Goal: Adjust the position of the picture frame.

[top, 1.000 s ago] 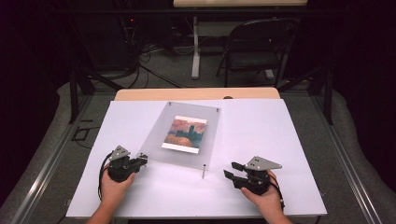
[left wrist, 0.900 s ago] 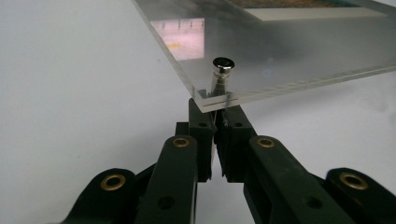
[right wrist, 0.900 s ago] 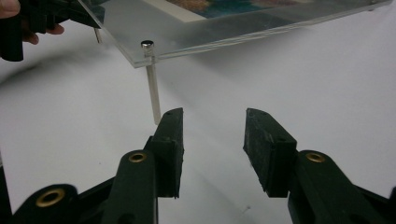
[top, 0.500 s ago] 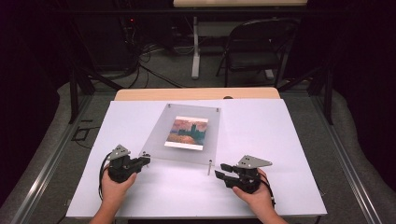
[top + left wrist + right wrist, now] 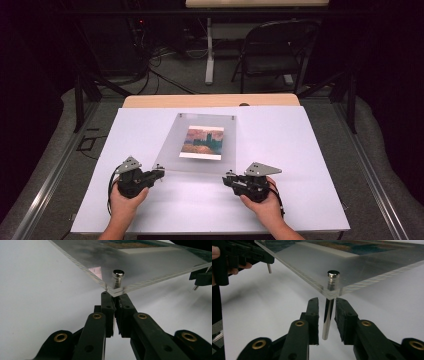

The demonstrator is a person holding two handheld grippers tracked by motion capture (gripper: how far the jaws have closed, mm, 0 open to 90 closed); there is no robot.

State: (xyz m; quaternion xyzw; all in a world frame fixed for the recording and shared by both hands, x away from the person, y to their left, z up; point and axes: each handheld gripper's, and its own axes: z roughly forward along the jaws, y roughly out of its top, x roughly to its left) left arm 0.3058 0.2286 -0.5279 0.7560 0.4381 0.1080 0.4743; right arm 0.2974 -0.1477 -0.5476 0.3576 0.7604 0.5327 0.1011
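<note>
White worktop (image 5: 310,165), matt and flat, carrying a clear acrylic frame (image 5: 200,142) with a printed picture (image 5: 202,142) sandwiched inside; the near edge stands raised on polished metal pins. Left tool (image 5: 159,173): jaws together, clamped on the near-left corner pin (image 5: 117,277). Right tool (image 5: 227,178): jaws have just been closing around the near-right pin (image 5: 329,307), pads not yet pressing. Good practice is probably to centre the slick round pin squarely between the pads before clamping.
</note>
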